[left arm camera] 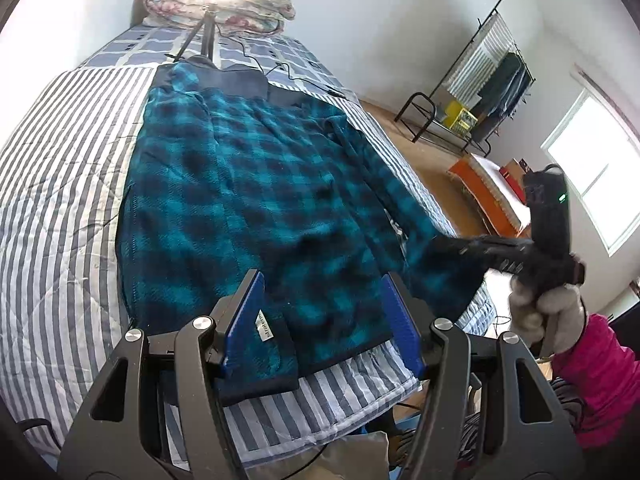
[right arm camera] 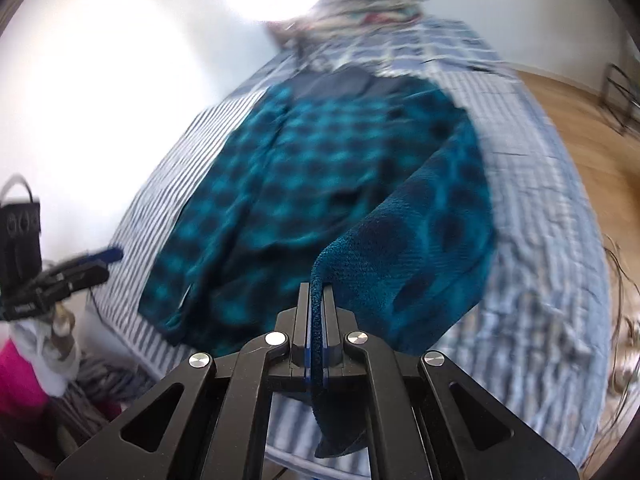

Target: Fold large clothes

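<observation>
The right gripper pinches the jacket's sleeve, lifting it off the bed to fold inward. The left gripper hovers wide over the near hem, holding nothing.

- plaid jacket: thick fleece, fuzzy and matt, with a smoother dark collar.
- striped quilt: stitched cotton-like cloth, matt, lightly puckered.
- left gripper: matt black plastic arms, shiny metal rivets, ribbed blue pads on the fingers.
- floor: smooth wood.
</observation>
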Motion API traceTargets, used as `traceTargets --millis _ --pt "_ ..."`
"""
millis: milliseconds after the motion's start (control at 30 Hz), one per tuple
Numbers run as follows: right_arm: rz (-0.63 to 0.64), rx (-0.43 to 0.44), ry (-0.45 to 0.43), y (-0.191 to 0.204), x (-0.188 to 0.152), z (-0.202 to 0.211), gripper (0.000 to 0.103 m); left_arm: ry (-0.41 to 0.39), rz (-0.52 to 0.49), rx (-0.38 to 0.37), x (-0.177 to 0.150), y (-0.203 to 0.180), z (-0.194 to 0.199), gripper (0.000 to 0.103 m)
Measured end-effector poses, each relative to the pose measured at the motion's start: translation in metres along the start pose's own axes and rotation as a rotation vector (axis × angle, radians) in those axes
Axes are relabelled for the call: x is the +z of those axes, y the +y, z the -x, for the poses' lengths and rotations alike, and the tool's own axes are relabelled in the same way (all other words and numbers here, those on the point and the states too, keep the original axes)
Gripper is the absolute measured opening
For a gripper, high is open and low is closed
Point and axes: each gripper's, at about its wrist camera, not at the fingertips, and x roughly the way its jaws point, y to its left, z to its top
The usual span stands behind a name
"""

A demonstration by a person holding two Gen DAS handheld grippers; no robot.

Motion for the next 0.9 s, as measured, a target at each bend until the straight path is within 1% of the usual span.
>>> traceTargets --millis 33,133,200,267,333,367,433,533,567,633,667,700,733,800,900 --pt "0.031 0.002 0.028 0.010 0.000 -0.013 0.002 -0.002 0.007 -0.001 0.000 0.001 0.000 0.062" --pt "0.072 0.018 0.099 0.025 -0.006 -0.043 0.002 -0.002 0.028 -0.001 -0.003 0.004 -0.002 0.062" --pt "0.103 0.017 0.141 0.033 -0.013 -0.057 0.002 0.001 0.044 -0.003 -0.005 0.006 -0.007 0.062" --pt "0.140 -0.002 0.181 0.037 -0.018 -0.075 0.002 0.009 0.063 -0.004 -0.008 0.007 -0.012 0.062" --pt "0.135 0.002 0.212 0.034 -0.023 -0.085 0.003 0.018 0.081 -0.009 -0.009 0.008 -0.019 0.062" --pt "0.126 0.019 0.233 0.031 -0.025 -0.090 0.006 0.023 0.089 -0.011 -0.009 0.008 -0.023 0.062" --pt "0.105 0.045 0.252 0.026 -0.025 -0.093 0.006 0.034 0.104 -0.023 -0.009 0.008 -0.030 0.062" --pt "0.063 0.110 0.242 0.019 -0.020 -0.084 0.009 0.055 0.121 -0.051 -0.009 0.006 -0.042 0.062" --pt "0.052 0.139 0.216 0.017 -0.016 -0.076 0.010 0.064 0.129 -0.063 -0.008 0.005 -0.047 0.062" --pt "0.022 0.183 0.171 0.011 -0.008 -0.061 0.020 0.089 0.148 -0.088 -0.008 0.003 -0.060 0.062" --pt "0.009 0.195 0.153 0.009 -0.004 -0.056 0.032 0.109 0.160 -0.108 -0.007 0.001 -0.068 0.062" --pt "-0.005 0.200 0.117 0.003 0.001 -0.047 0.038 0.122 0.173 -0.125 -0.007 0.000 -0.074 0.062" --pt "-0.016 0.196 0.086 -0.003 0.005 -0.040 0.039 0.138 0.191 -0.143 -0.007 -0.001 -0.081 0.062" --pt "-0.032 0.204 0.058 -0.013 0.013 -0.032 0.039 0.170 0.203 -0.153 -0.008 -0.005 -0.098 0.062" --pt "-0.052 0.143 0.018 -0.039 0.032 -0.027 0.039 0.206 0.213 -0.161 -0.010 -0.009 -0.120 0.062"
